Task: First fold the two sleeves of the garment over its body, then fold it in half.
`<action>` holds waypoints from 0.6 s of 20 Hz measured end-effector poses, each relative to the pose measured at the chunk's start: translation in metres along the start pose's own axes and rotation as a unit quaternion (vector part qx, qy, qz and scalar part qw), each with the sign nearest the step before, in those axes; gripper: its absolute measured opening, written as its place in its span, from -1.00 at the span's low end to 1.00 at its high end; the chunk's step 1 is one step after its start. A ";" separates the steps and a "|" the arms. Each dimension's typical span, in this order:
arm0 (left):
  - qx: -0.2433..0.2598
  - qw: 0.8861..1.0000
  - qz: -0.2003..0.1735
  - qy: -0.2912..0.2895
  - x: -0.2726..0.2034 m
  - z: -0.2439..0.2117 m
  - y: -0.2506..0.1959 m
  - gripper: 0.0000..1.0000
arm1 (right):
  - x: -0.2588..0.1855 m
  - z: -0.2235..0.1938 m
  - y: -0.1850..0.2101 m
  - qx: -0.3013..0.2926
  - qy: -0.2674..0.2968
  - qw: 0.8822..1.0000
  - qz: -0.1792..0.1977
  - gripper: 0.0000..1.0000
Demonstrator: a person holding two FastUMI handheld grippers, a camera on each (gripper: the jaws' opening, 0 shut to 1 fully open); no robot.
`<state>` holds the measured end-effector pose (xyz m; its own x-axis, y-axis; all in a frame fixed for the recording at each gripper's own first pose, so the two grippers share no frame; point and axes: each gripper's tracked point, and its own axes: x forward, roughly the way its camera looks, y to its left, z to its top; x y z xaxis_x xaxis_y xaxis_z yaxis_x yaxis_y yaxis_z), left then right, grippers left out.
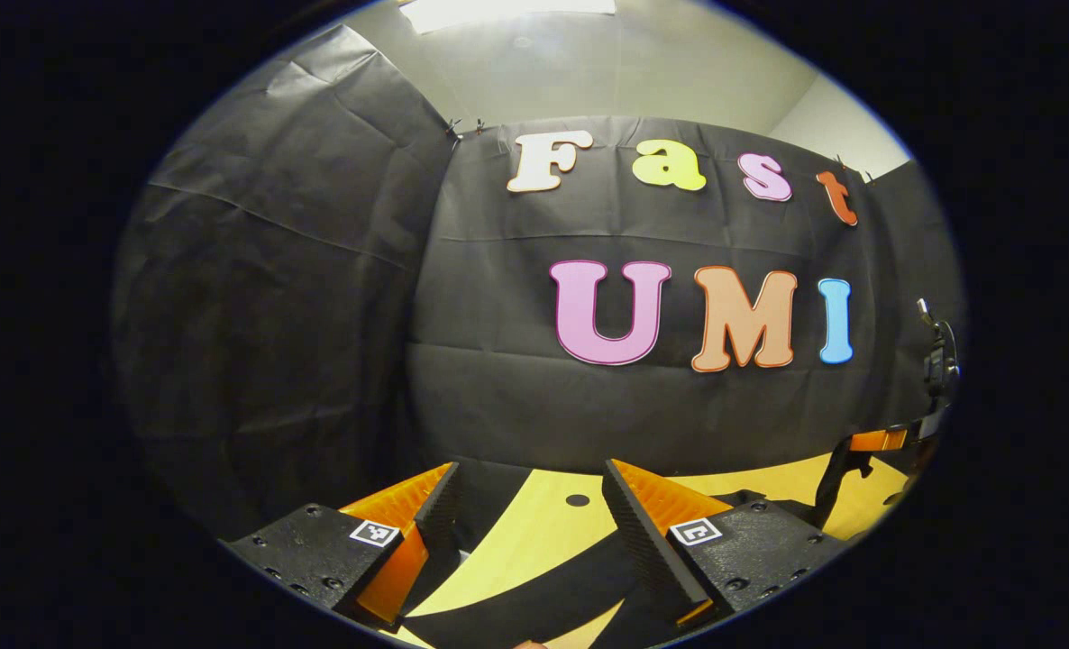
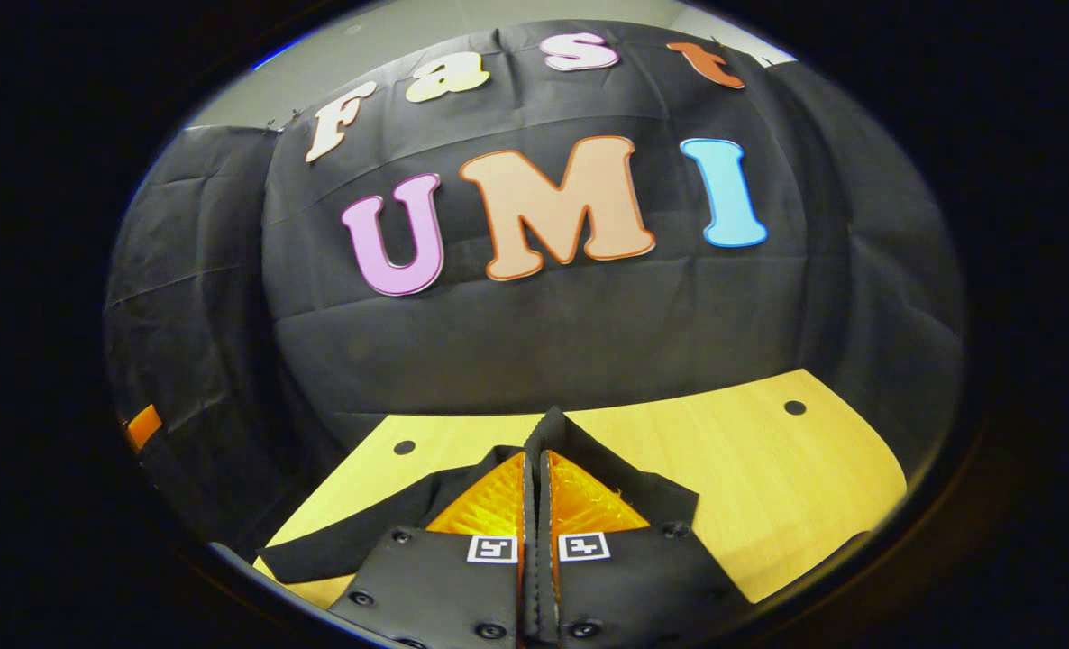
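A black garment (image 2: pixel 354 545) lies on the wooden table (image 2: pixel 769 469). Part of it rises in a peak around my right gripper (image 2: pixel 539 455), whose fingers are shut on the cloth and hold it above the tabletop. In the left gripper view, my left gripper (image 1: pixel 530 469) stands open over the table, nothing between its fingers. A band of the black garment (image 1: pixel 534 599) runs across the wood beneath them. Far off at the right edge of that view is an orange and black part of the right gripper (image 1: pixel 872 442).
Black cloth walls close in the booth at the back and on both sides. The table (image 1: pixel 534 532) has small dark holes (image 2: pixel 795 407) in its top. Bare wood stretches to the right of the garment in the right gripper view.
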<state>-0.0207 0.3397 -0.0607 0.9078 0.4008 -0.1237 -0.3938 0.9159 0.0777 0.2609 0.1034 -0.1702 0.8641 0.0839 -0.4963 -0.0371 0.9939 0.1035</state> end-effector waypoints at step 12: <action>0.006 0.998 0.028 0.053 0.002 -0.043 0.059 0.86 | 0.064 -0.051 0.105 -0.047 0.075 0.994 0.061 -0.95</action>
<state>-0.0480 0.3953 -0.0988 0.8638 0.4517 -0.2232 -0.4408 0.8921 0.0992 0.2870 0.2165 -0.2352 0.7662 0.2069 -0.6084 -0.1902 0.9773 0.0928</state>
